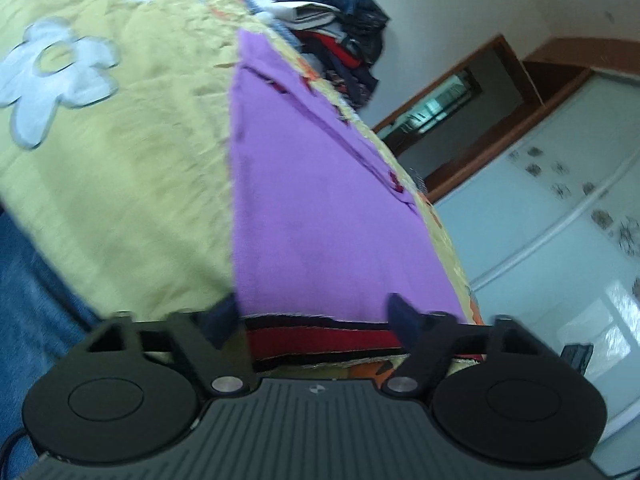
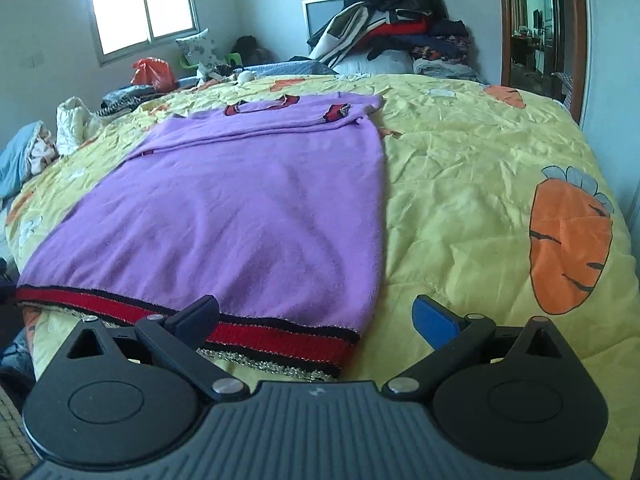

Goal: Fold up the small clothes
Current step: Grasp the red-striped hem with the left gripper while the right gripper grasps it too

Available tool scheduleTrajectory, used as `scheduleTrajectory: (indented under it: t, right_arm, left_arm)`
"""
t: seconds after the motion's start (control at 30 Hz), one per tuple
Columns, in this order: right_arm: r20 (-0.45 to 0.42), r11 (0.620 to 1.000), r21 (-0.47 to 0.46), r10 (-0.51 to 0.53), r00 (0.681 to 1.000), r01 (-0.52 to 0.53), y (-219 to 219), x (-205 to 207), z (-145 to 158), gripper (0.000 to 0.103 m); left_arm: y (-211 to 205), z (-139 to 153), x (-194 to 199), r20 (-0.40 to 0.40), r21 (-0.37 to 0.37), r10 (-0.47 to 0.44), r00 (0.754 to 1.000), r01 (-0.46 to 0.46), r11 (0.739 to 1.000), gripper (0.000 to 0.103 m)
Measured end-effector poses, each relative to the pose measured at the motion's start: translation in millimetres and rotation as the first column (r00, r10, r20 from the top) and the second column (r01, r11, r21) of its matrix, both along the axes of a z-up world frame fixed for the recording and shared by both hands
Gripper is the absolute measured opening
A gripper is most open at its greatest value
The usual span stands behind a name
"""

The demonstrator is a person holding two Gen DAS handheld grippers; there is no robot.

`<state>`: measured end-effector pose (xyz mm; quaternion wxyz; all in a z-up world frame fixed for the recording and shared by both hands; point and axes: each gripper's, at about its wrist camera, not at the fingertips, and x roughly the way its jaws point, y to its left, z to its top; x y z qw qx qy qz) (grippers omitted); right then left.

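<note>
Purple knitted sweater with a red-and-black striped hem band (image 2: 248,216) lies flat on the yellow carrot-print quilt (image 2: 472,168) covering the bed, hem toward the cameras, neckline at the far end. Sleeves look folded in across the upper body, so it already reads as a long rectangle; judgement: next fold likely brings hem up toward collar

Left gripper (image 1: 316,316) sits low at the hem's left corner in its own tilted, blurred view. Its fingers (image 1: 404,320) straddle the striped band with fabric between them, spread apart, no pinch visible, so released. Right gripper (image 2: 320,320) hovers at the hem's right corner, fingers (image 2: 434,320) wide apart, one over the band, the other over bare quilt, nothing grasped

Handling, judged from looks:
- soft, light knit, no stiffness, will drape and sag between two hold points
- fuzzy surface, not slippery, should grip well; may cling or drag on the rumpled quilt
- not fragile, but loose knit can stretch or snag if pulled from one corner only
- striped hem band (image 1: 320,338) looks thicker and denser, best place to hold

Where to hold: both hem corners, pinching through the band and catching both layers, so front and back lift together. Quilt below is soft and wrinkled, risk of pinching bedding along with the hem

Pile of dark and red clothes (image 2: 400,20) at the far end of the bed, well apart from the sweater
</note>
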<state>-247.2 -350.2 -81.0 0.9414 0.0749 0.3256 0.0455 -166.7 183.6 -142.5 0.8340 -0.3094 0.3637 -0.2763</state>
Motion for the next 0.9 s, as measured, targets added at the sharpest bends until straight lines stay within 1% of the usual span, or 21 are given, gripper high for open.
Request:
scheduleTrajectory:
  t: [0.07, 0.1, 0.13, 0.17, 0.27, 0.43, 0.5, 0.63, 0.7, 0.73, 0.77, 0.8, 0.83, 0.87, 0.9]
  right_arm:
    - [-0.007, 1.0, 0.017, -0.005, 1.0, 0.005, -2.5, 1.1, -0.4, 0.103]
    - [-0.01, 1.0, 0.023, -0.004, 1.0, 0.004, -3.5, 0.8, -0.7, 0.103]
    - [-0.01, 1.0, 0.029, -0.006, 1.0, 0.006, -4.7, 0.8, -0.6, 0.103]
    - [-0.011, 0.999, 0.034, -0.008, 1.0, 0.008, -5.6, 0.3, -0.5, 0.103]
    - [-0.009, 0.999, 0.032, -0.006, 1.0, 0.006, -6.5, -0.5, 0.4, 0.103]
    - [-0.007, 1.0, 0.024, 0.017, 1.0, -0.017, -3.8, -1.3, 1.6, 0.103]
    - [-0.007, 0.999, 0.029, 0.022, 1.0, -0.022, -4.0, -1.8, 1.7, 0.103]
    - [-0.018, 0.997, 0.072, 0.013, 1.0, -0.012, -12.6, 0.6, 1.5, 0.103]
    - [-0.021, 0.996, 0.091, 0.014, 1.0, -0.012, -16.8, 2.1, 0.9, 0.103]
    - [-0.023, 0.995, 0.1, 0.014, 1.0, -0.012, -18.9, 2.6, 0.6, 0.098]
    - [-0.034, 0.994, 0.112, 0.014, 0.999, -0.01, -21.5, 3.7, -0.4, 0.087]
    - [-0.047, 0.992, 0.127, 0.02, 0.999, -0.013, -24.4, 5.0, -2.2, 0.079]
    - [-0.061, 0.989, 0.15, 0.023, 0.998, -0.013, -27.9, 6.6, -4.8, 0.062]
    - [-0.075, 0.984, 0.175, 0.022, 0.997, -0.008, -31.3, 8.0, -7.9, 0.054]
    - [-0.071, 0.983, 0.184, 0.02, 0.997, -0.006, -33.4, 7.7, -9.0, 0.052]
  left_arm:
    - [8.5, -3.8, -0.2, -0.03, 0.0, 0.026, 0.999, -0.026, 1.0, 0.031]
    - [12.4, -4.8, -0.7, -0.04, -0.006, 0.029, 0.999, -0.029, 1.0, 0.024]
    - [14.9, -4.8, -1.4, -0.042, -0.009, 0.033, 0.999, -0.033, 0.999, 0.008]
    - [15.5, -2.8, -2.1, -0.039, -0.001, 0.029, 0.999, -0.029, 1.0, 0.003]
    - [10.0, 7.6, -3.6, -0.022, 0.037, 0.015, 1.0, -0.015, 0.999, 0.003]
    - [-1.7, 16.6, -3.1, -0.014, 0.04, -0.012, 1.0, 0.013, 0.999, 0.002]
    - [-3.1, 18.8, -2.9, -0.006, 0.027, -0.021, 1.0, 0.021, 0.999, 0.002]
    - [0.0, 21.1, -1.8, -0.006, 0.004, -0.009, 1.0, 0.009, 1.0, 0.002]
    - [1.7, 18.4, 0.2, -0.025, -0.017, 0.0, 1.0, 0.0, 1.0, 0.002]
    - [2.7, 16.7, 1.0, -0.034, -0.029, 0.007, 0.999, -0.008, 1.0, 0.002]
    - [3.0, 15.7, 1.6, -0.038, -0.038, 0.011, 0.999, -0.013, 0.999, 0.002]
    - [2.4, 15.5, 1.9, -0.039, -0.038, 0.012, 0.999, -0.014, 0.999, 0.002]
    - [1.3, 15.8, 2.2, -0.042, -0.032, 0.012, 0.999, -0.014, 0.999, 0.002]
    - [0.3, 15.4, 2.7, -0.046, -0.033, 0.011, 0.999, -0.013, 0.999, 0.002]
    - [-0.3, 15.1, 3.0, -0.048, -0.038, 0.01, 0.999, -0.012, 0.999, 0.002]
